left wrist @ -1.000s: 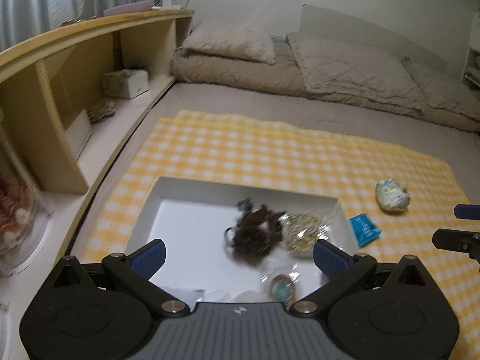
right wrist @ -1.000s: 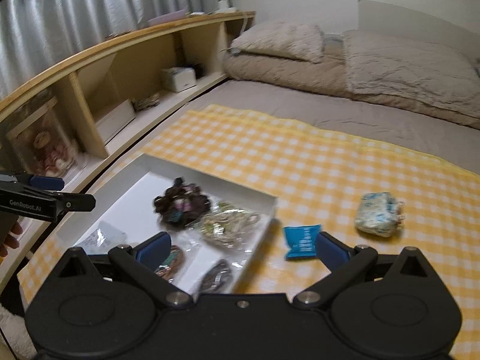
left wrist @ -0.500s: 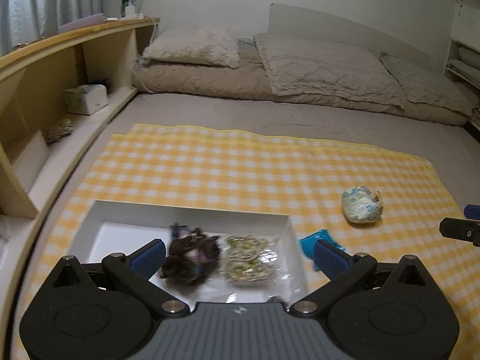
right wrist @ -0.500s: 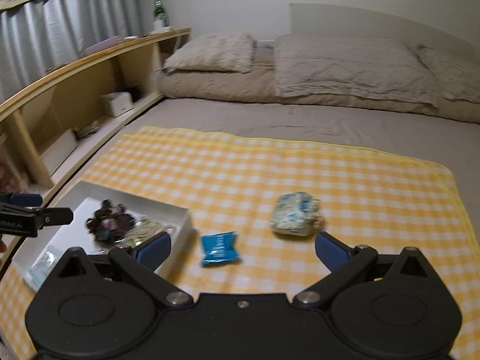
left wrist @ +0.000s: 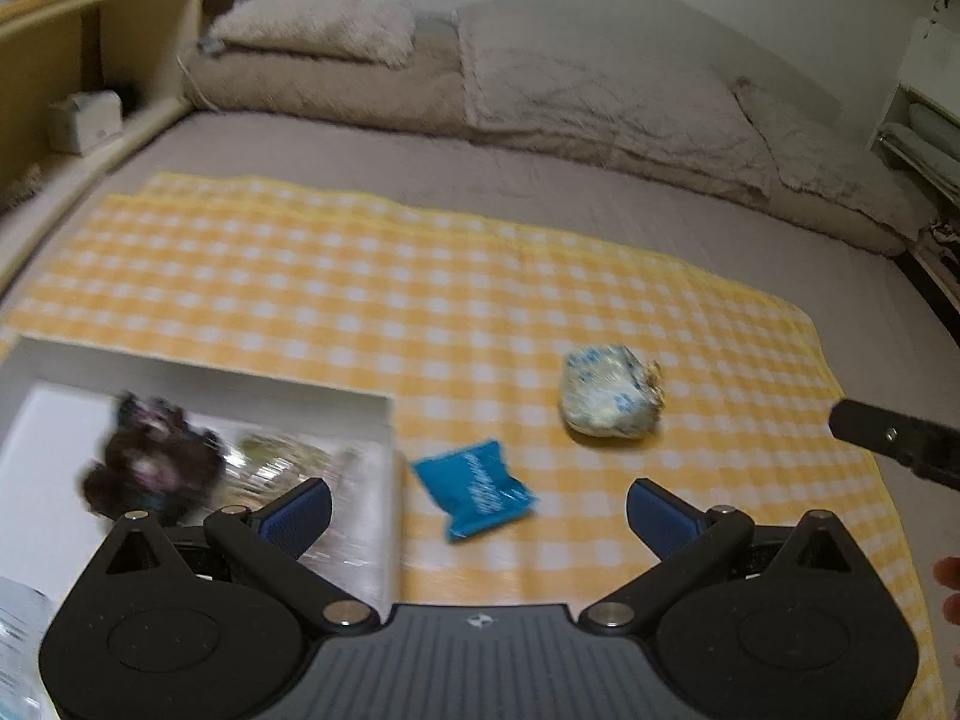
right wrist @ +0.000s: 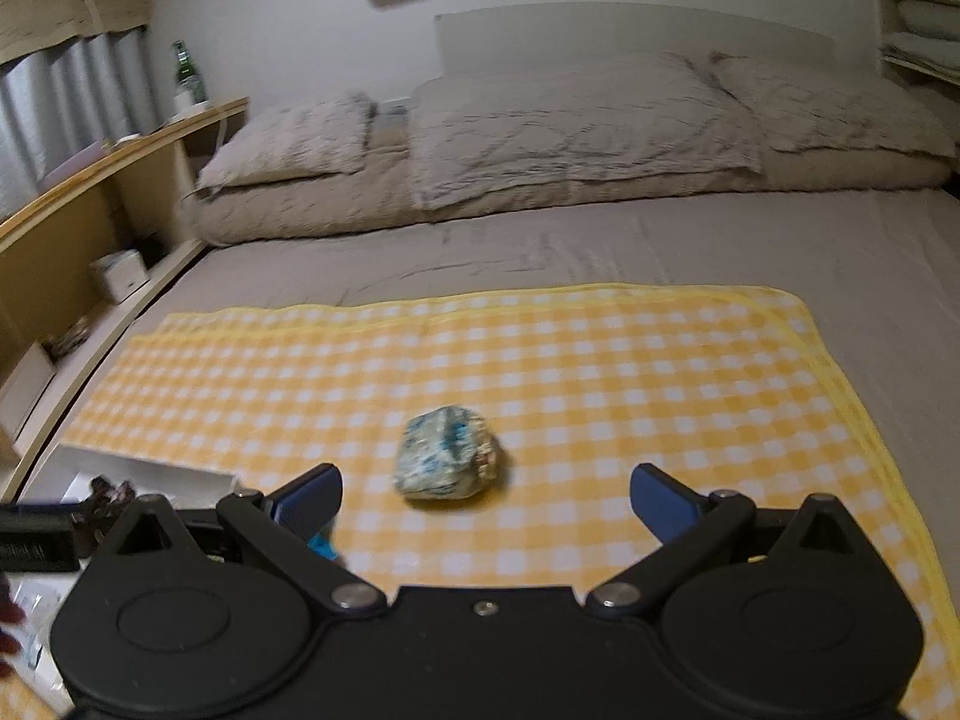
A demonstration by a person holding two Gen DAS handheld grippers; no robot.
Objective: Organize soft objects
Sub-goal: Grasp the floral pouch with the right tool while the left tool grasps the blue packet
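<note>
A white open box [left wrist: 198, 384] sits on the yellow checked cloth [left wrist: 420, 276] at the left, holding a dark scrunchie [left wrist: 150, 462] and a clear bagged item [left wrist: 288, 456]. A blue packet [left wrist: 477, 489] lies just right of the box. A pale blue-patterned soft bundle [left wrist: 609, 399] lies further right; it also shows in the right wrist view [right wrist: 447, 459]. My left gripper [left wrist: 480, 510] is open and empty above the blue packet. My right gripper [right wrist: 486, 495] is open and empty, with the bundle just ahead between its fingers. The box edge [right wrist: 150, 468] shows at its left.
The cloth lies on a grey-brown bed with pillows and a folded duvet [right wrist: 570, 126] at the far end. A wooden shelf unit [right wrist: 90, 210] runs along the left side with a tissue box [right wrist: 120, 273] and a green bottle [right wrist: 189, 75].
Both grippers have swung right, away from the box. The left one now faces the blue packet; the right one now faces the bundle. Both stayed open.
</note>
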